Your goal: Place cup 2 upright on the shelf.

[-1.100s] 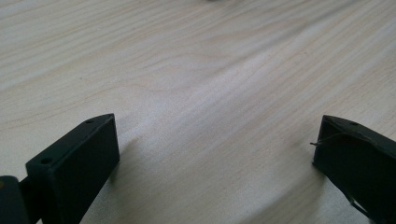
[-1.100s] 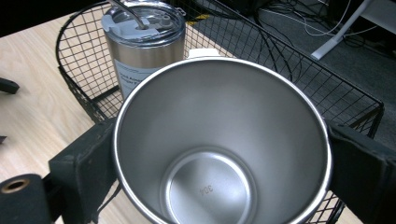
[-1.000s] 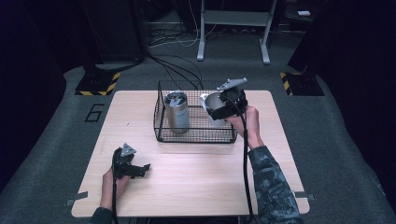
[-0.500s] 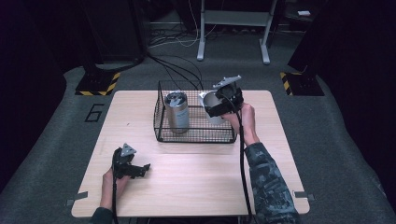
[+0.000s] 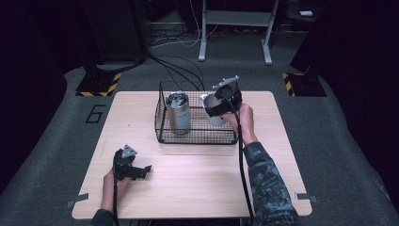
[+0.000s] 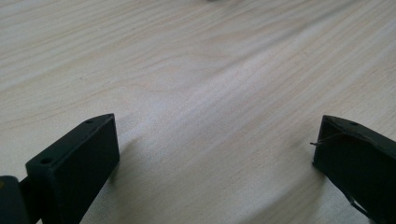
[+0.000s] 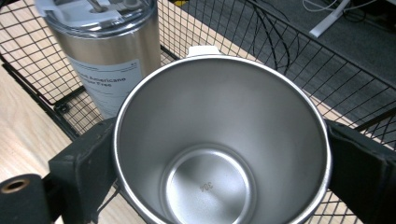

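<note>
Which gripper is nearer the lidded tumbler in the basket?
Right. The right gripper holds a steel cup over the wire basket, just beside the lidded tumbler. The left gripper rests open on the table, well outside the basket near the front edge.

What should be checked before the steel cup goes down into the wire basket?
1. Grip: right gripper has its jaws on both sides of the steel cup: ok.
2. Cup contents: inside is bare, nothing to spill: ok.
3. Free spot: basket floor right of the lidded tumbler looks open: ok.
4. Spacing from the tumbler: the cup sits close beside it in the right gripper view; whether they touch: cannot tell.
5. Cup height over the basket rim: cannot tell.
6. Left gripper: open, low over bare table, away from the basket: ok.
</note>
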